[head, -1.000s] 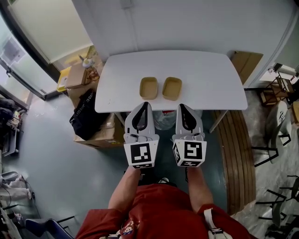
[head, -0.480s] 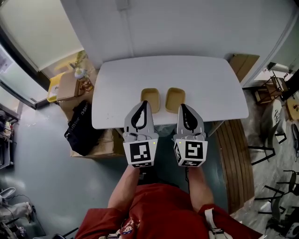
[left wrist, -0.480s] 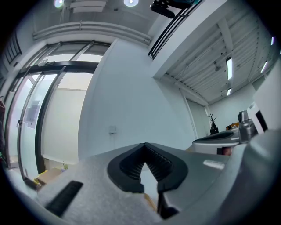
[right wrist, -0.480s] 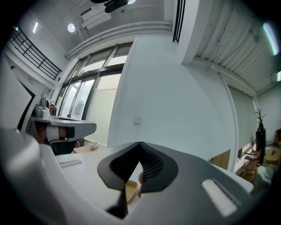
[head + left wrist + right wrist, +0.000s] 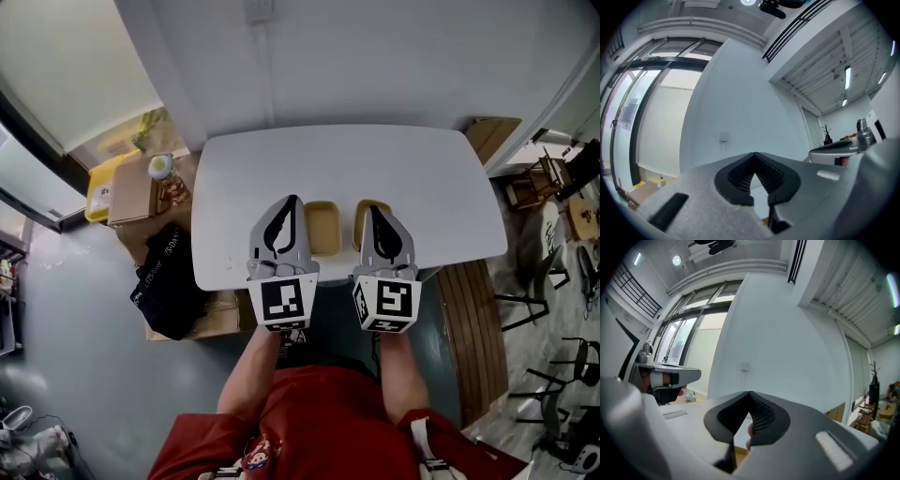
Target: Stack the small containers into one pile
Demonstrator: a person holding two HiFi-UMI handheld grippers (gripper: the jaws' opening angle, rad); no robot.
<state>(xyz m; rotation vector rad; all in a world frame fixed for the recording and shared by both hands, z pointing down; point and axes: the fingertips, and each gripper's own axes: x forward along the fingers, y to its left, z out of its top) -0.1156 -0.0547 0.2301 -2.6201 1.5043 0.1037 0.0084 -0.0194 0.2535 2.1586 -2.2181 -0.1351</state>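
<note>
Though side by side on the table (image 5: 328,159), not yet stacked: left container (image 5: 322,228) and right container (image 5: 362,220), both tan, upright and seemingly empty, near the table's front edge, close together but apart. Nothing of the pile built so far, judging by that.

Left claw (image 5: 293,200) fully closed, jaws together, nothing between them; tip over the table's front part, just beside the left container. Right claw (image 5: 375,209) likewise closed on nothing, tip over the table's front, covering part of the right container. Neither one touching a container, as far as can be told.

Left to do: open a claw, take one container by its rim, lift, and nest it inside the other.
</note>
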